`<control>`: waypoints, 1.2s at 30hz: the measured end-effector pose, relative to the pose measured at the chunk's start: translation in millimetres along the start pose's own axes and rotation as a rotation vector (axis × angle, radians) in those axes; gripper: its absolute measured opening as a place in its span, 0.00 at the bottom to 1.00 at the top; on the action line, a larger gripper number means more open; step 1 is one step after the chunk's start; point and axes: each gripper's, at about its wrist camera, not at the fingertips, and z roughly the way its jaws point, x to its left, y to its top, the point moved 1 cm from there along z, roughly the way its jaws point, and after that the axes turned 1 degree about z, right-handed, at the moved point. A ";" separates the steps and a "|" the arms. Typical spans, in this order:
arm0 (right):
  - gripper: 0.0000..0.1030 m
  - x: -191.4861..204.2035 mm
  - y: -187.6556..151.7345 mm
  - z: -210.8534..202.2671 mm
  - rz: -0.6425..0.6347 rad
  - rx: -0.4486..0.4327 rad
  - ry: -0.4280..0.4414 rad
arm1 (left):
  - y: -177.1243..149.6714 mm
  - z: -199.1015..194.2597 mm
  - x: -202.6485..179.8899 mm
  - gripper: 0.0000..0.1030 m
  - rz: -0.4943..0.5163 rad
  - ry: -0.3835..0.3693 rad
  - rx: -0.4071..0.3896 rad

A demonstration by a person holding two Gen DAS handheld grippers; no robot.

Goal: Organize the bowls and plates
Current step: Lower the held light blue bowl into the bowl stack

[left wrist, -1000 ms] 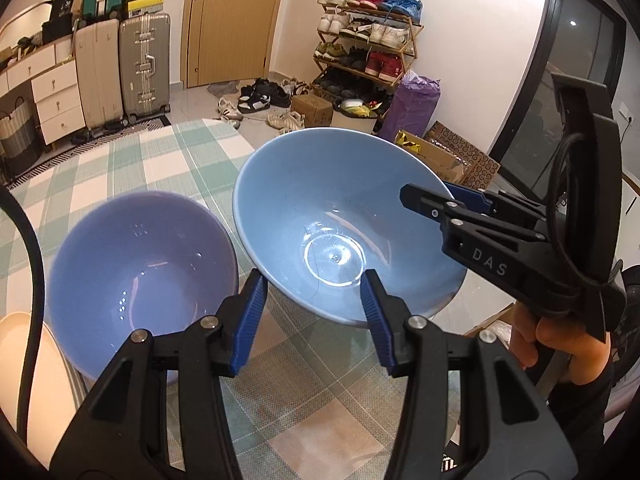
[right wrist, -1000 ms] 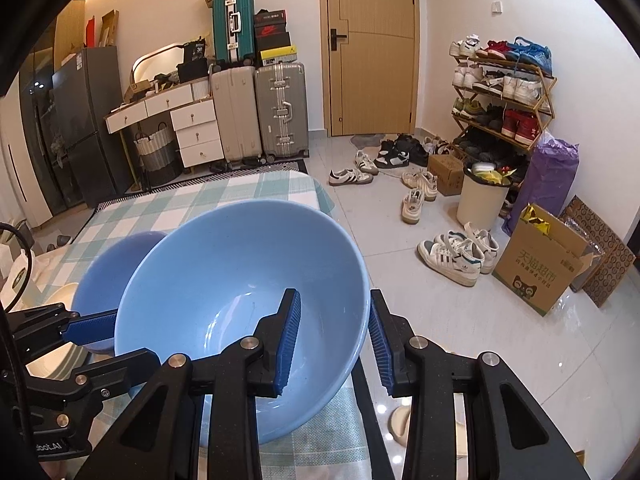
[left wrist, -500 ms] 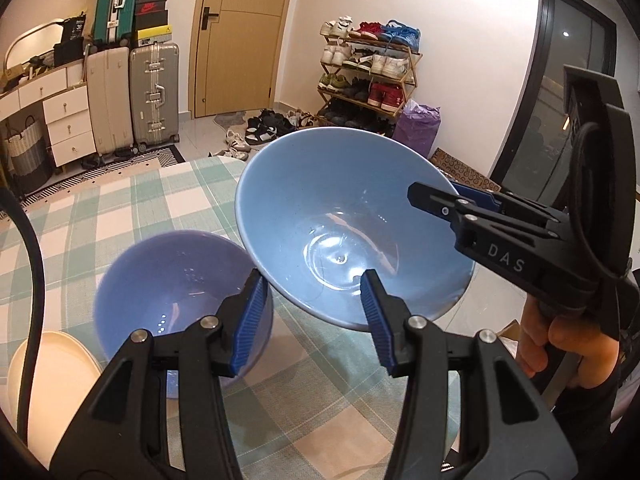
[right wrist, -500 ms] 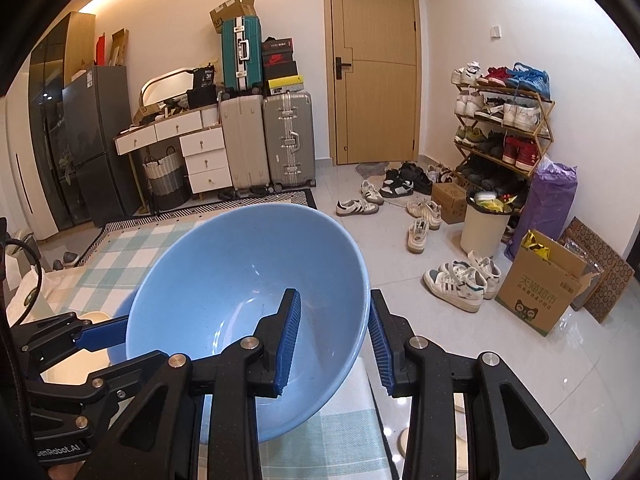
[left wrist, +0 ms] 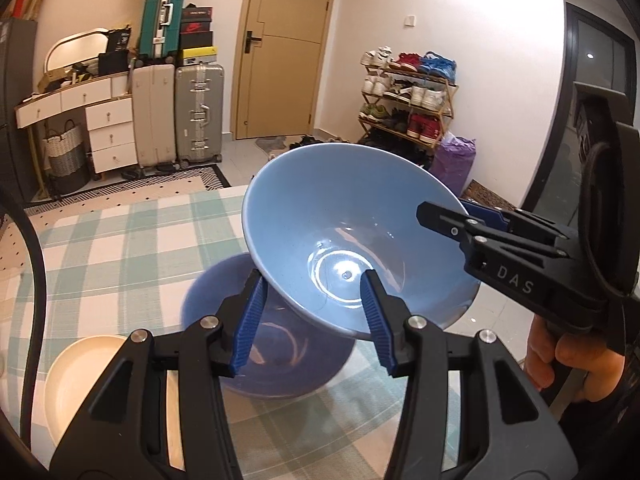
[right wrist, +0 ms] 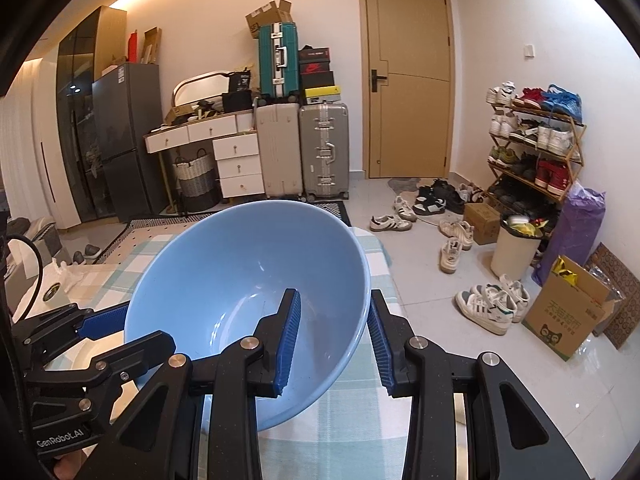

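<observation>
The left tongs (left wrist: pixel 310 322) are seen spread apart with nothing between their blue pads, held above the tabletop (left wrist: pixel 120 248), which is covered by a green-and-white checked cloth. A cream plate (left wrist: pixel 80 376) is seen on the cloth at the left, partly hidden behind the left tongs' frame. Just right of the plate, a dark blue bowl (left wrist: pixel 288 364) sits on the cloth; its image is blurred. A light blue bowl (left wrist: pixel 340 232) is held tilted in the air above and to the right of the dark bowl, overlapping it in the left view; whether the two touch cannot be told. The rim of the light blue bowl (right wrist: pixel 248 304) is clamped by the right tongs (right wrist: pixel 334 338), one pad inside the bowl and the other outside against its wall. In the left view the right tongs (left wrist: pixel 460 216) are seen reaching in from the right edge, gripped by a hand (left wrist: pixel 560 360). Beyond the tabletop, suitcases (right wrist: pixel 304 152), a door (right wrist: pixel 412 80) and a shoe rack (right wrist: pixel 536 140) are seen along the walls.
</observation>
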 end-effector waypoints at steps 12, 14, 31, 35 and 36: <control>0.34 52.5 5.0 32.1 -0.028 0.026 0.075 | -3.7 -13.7 60.6 0.44 -0.047 0.079 0.001; 0.34 58.7 4.4 37.5 -0.028 0.035 0.083 | -4.2 -9.7 64.7 0.44 -0.050 0.088 0.006; 0.34 80.4 -23.6 88.5 -0.038 0.130 0.087 | -25.5 45.1 95.4 0.44 -0.050 0.151 0.090; 0.34 74.5 -32.3 95.5 -0.043 0.153 0.073 | -31.5 63.3 99.3 0.44 -0.046 0.149 0.109; 0.34 72.6 -34.0 97.1 -0.043 0.158 0.071 | -33.0 66.9 99.2 0.44 -0.043 0.149 0.112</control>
